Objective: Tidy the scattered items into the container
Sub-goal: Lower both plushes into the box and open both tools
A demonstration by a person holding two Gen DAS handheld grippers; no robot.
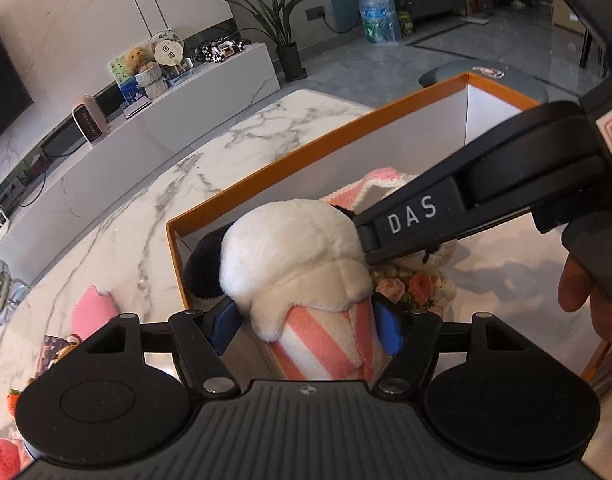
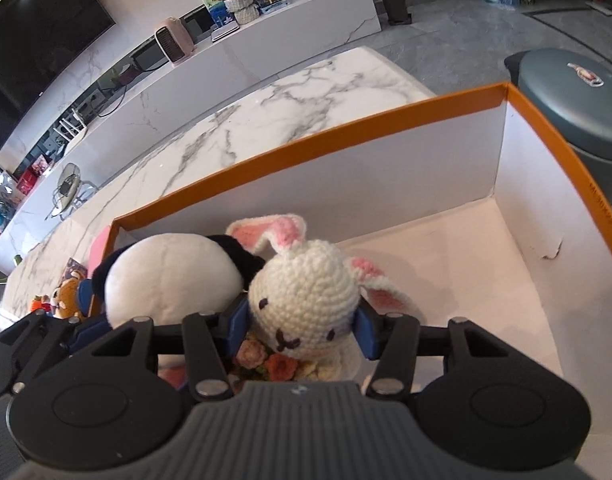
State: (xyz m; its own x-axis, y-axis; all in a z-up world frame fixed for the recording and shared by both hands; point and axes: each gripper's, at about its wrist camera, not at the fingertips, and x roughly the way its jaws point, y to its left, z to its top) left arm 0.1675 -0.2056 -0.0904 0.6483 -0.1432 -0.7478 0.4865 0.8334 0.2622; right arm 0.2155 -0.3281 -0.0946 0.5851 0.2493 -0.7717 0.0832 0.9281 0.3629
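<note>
While the striped ice-cream plush [image 1: 306, 280] and the crocheted rabbit [image 2: 306, 292] hang inside the orange-rimmed box [image 2: 345, 140], the left hand-held gripper [image 1: 307, 326] and right hand-held gripper [image 2: 302, 330] each clamp theirs; next, spread both and withdraw for the tabletop [image 2: 266, 120] toys.

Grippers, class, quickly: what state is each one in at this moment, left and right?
Left gripper: closed on the striped plush toy, over the orange box.
Right gripper: blue pads at the crochet rabbit's head; firm grip cannot be told.

Dark television [image 2: 38, 40], pink heater [image 2: 174, 40], potted plant [image 1: 282, 28], water jug [image 1: 377, 16].
</note>
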